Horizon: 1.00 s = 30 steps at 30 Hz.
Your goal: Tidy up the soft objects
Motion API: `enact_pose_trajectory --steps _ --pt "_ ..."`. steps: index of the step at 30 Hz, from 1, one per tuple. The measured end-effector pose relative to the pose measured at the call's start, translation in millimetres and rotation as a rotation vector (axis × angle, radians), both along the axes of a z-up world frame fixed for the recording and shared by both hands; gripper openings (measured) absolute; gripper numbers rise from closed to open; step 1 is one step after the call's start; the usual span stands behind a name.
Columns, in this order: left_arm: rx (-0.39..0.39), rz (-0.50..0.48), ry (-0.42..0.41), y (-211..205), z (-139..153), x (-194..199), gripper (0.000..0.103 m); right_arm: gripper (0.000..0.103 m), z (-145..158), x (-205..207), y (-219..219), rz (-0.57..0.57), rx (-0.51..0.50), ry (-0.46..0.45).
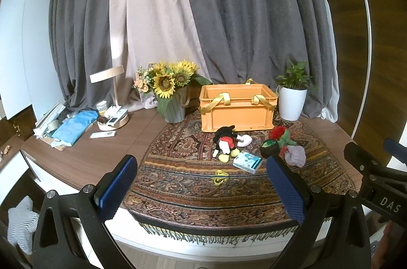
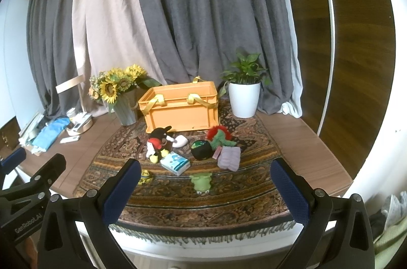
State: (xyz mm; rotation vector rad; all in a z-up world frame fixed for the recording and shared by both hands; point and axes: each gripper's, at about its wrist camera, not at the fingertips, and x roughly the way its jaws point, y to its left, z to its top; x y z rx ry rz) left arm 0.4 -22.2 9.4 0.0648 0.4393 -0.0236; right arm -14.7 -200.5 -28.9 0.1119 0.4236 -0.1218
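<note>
An orange crate (image 1: pixel 236 106) (image 2: pixel 181 108) with yellow straps stands open at the back of a patterned rug (image 1: pixel 193 182) (image 2: pixel 244 187). In front of it lie a Mickey plush (image 1: pixel 226 143) (image 2: pixel 159 141), a red and green plush (image 1: pixel 281 135) (image 2: pixel 220 135), a black and green round toy (image 1: pixel 269 148) (image 2: pixel 201 149), a lilac cloth (image 1: pixel 295 155) (image 2: pixel 229 157), a blue tissue pack (image 1: pixel 247 161) (image 2: pixel 175 163), a small yellow toy (image 1: pixel 220 178) (image 2: pixel 145 177) and a green frog (image 2: pixel 202 183). My left gripper (image 1: pixel 201 177) and right gripper (image 2: pixel 206 182) are open and empty, near the table's front edge.
A sunflower vase (image 1: pixel 174 107) (image 2: pixel 126 110) stands left of the crate, a white plant pot (image 1: pixel 291 103) (image 2: pixel 244 99) right of it. A lamp base with remotes (image 1: pixel 114 120) and a blue cloth (image 1: pixel 73 126) lie at the far left. Curtains hang behind.
</note>
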Motion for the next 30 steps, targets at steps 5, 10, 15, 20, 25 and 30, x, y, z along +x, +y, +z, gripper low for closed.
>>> enact_pose_trajectory --steps 5,10,15,20,25,30 --pt "0.0 0.0 0.0 -1.7 -0.9 0.5 0.103 0.102 -0.2 0.2 -1.3 -0.002 0.002 0.001" --pt "-0.007 -0.009 0.005 -1.1 -2.4 2.2 0.103 0.102 -0.9 0.2 -2.4 -0.002 0.001 -0.001" --pt "-0.008 -0.008 0.004 -1.5 -3.5 2.2 0.103 0.102 -1.8 0.0 -2.2 -0.003 0.001 -0.003" --pt "-0.008 -0.009 0.004 -1.4 -4.0 1.7 0.103 0.102 -1.5 -0.4 3.0 0.0 -0.005 -0.003" --pt "-0.007 -0.009 0.003 -0.1 -4.8 1.5 0.103 0.102 -1.5 0.1 3.7 -0.002 -0.005 -0.003" --pt "-0.012 -0.012 0.005 3.9 -7.2 0.8 0.103 0.102 -1.5 0.3 5.2 0.001 -0.006 0.001"
